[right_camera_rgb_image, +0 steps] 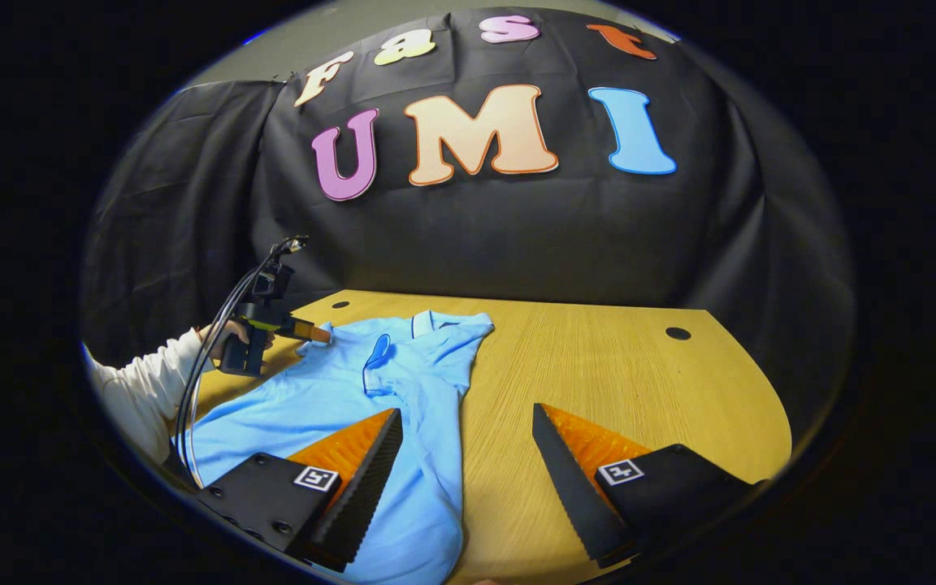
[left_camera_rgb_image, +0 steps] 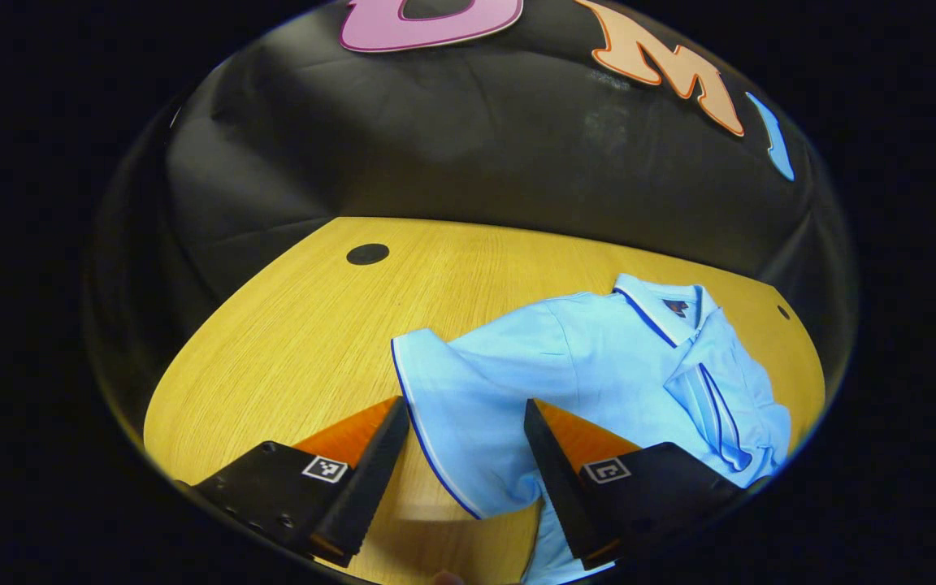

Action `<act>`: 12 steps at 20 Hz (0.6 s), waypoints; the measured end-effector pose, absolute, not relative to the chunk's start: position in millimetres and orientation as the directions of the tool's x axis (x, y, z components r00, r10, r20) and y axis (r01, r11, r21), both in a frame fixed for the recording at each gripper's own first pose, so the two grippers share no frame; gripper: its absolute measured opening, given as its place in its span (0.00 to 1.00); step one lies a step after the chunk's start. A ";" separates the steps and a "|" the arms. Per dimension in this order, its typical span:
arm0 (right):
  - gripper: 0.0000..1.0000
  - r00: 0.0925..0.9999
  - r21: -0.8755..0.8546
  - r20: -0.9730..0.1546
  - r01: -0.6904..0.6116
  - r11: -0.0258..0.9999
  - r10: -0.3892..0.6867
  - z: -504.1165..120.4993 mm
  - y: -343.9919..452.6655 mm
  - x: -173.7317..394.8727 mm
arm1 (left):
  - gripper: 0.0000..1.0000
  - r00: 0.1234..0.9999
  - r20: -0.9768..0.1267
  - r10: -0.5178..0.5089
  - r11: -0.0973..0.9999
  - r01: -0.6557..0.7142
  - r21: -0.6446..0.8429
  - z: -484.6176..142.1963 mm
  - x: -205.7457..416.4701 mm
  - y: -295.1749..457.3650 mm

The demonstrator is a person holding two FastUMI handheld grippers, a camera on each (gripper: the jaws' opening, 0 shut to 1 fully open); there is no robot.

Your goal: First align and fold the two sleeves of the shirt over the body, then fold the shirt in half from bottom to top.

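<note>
A light blue polo shirt (left_camera_rgb_image: pixel 598 366) lies flat on the wooden table (left_camera_rgb_image: pixel 289 341), its collar (left_camera_rgb_image: pixel 663 309) toward the far wall. One short sleeve (left_camera_rgb_image: pixel 452 414) sticks out sideways, and my left gripper (left_camera_rgb_image: pixel 465 406) stands open over it with a finger on either side. The other sleeve (left_camera_rgb_image: pixel 712 398) lies folded over the body. In the right gripper view the shirt (right_camera_rgb_image: pixel 354 390) fills the left half of the table. My right gripper (right_camera_rgb_image: pixel 466 413) hangs open above the shirt's edge, holding nothing. Far off, the left gripper (right_camera_rgb_image: pixel 305 331) sits at the shirt's sleeve.
A person's hand in a white sleeve (right_camera_rgb_image: pixel 143 382) holds the left gripper, with a cable trailing down. The table (right_camera_rgb_image: pixel 639 382) has bare wood to the right of the shirt. Round black holes (right_camera_rgb_image: pixel 678 333) (left_camera_rgb_image: pixel 367 253) mark its far corners. The black cloth wall stands behind.
</note>
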State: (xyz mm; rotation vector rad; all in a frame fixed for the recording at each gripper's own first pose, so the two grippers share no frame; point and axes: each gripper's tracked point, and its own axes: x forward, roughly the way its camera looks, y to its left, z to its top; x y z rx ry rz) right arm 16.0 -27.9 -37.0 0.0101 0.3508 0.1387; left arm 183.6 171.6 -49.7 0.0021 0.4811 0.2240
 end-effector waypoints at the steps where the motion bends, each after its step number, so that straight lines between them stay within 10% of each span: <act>1: 1.00 0.931 0.036 -0.339 -0.134 0.990 0.138 -37.8 -27.6 15.4 | 0.88 0.850 -0.477 0.222 0.974 -0.213 0.074 -51.9 181.5 171.8; 6: 1.00 0.926 0.061 -0.346 -0.135 0.989 0.148 -42.9 -28.4 12.2 | 0.80 0.854 -0.479 0.201 0.979 -0.189 0.073 -50.4 184.0 166.5; 8: 1.00 0.925 0.071 -0.350 -0.130 0.989 0.147 -43.9 -30.6 11.8 | 0.63 0.866 -0.476 0.151 0.988 -0.151 0.038 -52.2 189.4 153.8; 10: 0.99 0.926 0.079 -0.349 -0.123 0.989 0.143 -44.0 -33.6 10.6 | 0.11 0.867 -0.479 0.137 0.990 -0.139 0.032 -54.3 190.7 152.5; 12: 0.98 0.926 0.083 -0.351 -0.119 0.989 0.141 -45.7 -35.0 9.1 | 0.06 0.874 -0.470 0.125 0.991 -0.132 0.018 -51.1 191.0 151.2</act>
